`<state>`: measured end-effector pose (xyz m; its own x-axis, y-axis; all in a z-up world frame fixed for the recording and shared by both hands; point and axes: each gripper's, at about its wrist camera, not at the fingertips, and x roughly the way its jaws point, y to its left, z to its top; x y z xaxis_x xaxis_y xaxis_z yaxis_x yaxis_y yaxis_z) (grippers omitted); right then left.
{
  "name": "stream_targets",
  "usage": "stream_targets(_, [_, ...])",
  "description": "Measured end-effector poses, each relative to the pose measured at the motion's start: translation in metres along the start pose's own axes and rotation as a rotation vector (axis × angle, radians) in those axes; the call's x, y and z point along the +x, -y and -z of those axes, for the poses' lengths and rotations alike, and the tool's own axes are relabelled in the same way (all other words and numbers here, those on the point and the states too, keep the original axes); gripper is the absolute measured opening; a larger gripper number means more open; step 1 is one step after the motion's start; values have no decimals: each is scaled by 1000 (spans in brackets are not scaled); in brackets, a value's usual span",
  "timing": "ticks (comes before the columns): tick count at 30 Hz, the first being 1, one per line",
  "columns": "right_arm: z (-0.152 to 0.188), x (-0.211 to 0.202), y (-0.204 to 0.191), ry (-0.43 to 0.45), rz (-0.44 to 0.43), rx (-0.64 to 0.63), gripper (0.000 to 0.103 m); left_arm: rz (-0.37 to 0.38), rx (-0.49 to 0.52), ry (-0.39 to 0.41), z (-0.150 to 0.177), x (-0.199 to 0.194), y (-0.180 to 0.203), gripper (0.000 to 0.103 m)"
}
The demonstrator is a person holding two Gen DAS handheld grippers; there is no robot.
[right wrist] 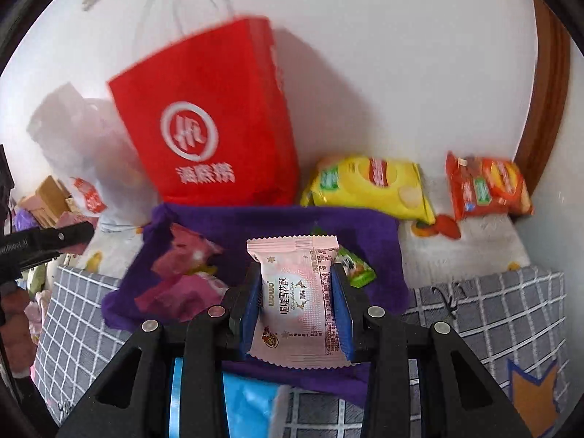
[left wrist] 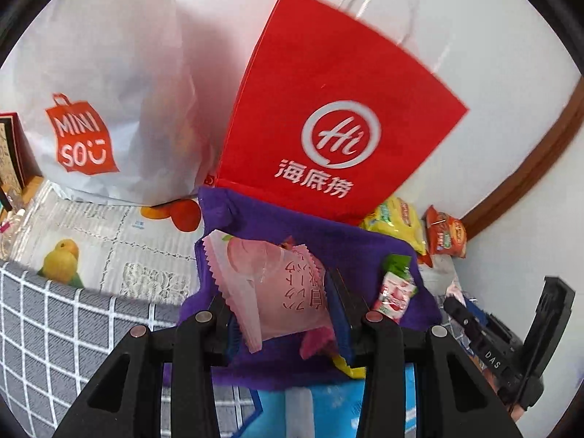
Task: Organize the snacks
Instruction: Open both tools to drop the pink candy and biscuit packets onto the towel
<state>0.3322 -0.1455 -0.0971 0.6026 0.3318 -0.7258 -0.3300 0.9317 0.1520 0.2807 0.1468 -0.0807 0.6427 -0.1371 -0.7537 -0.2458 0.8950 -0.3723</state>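
Left wrist view: the left hand-held gripper pinches a pink peach-print snack packet between its pads, the packet tilted with its serrated seam off to the left finger's side. Beneath and ahead of the fingers lies a purple cloth; a small green-and-red candy rests on it just beyond the right finger. Further ahead stands a red paper bag, with a white shopping bag ahead to the left.

Right wrist view: the right hand-held gripper is pressed onto a pink nougat packet, held upright across its middle, above the purple cloth. Just beyond the right finger sits a green candy; crumpled pink wrappers lie ahead to the left. A yellow chip bag and an orange chip bag lie ahead to the right on the worktop.

Both packets look light, soft and glossy, so likely slippery; gripping mid-body across the filled part, not the thin crimped seams, seems safest. The contents probably crush easily.
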Motion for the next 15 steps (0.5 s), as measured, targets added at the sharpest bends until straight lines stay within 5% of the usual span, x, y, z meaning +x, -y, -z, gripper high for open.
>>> stream_targets(15, [17, 43, 13, -115, 15, -6, 37, -34, -31, -124, 8, 69, -14, 38])
